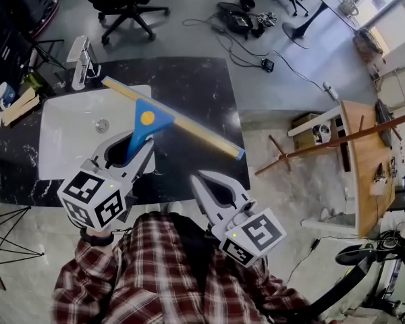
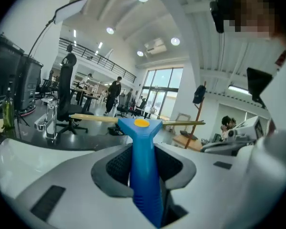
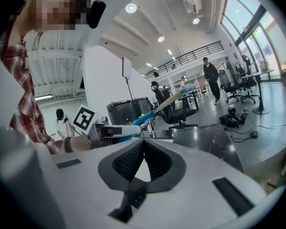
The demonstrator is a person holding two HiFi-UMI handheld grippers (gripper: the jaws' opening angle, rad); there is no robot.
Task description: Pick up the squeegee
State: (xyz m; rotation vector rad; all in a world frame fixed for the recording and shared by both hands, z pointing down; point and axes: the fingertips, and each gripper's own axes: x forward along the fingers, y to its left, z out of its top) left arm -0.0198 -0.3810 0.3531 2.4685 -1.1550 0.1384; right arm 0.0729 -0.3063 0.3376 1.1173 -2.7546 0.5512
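Above black speckled stone table [image 1: 196,90] and its white rectangular basin [image 1: 64,137], held aloft: blue plastic-handled squeegee [image 1: 148,119] with long tan blade, tilted across. Left grey gripper [image 1: 131,147] reaching forward, nearly level, fingers [image 2: 117,166] clamped on the blue handle. Right grey gripper [image 1: 197,177] alongside, lower right, also nearly level, fingers [image 3: 128,162] pressed together, empty. Chrome tap [image 1: 81,63] upright at the basin's far left corner.

Black marble counter [image 1: 189,86]: white sink [image 1: 64,137] set in, chrome faucet [image 1: 81,59] beside, wooden piece [image 1: 19,106] left edge.
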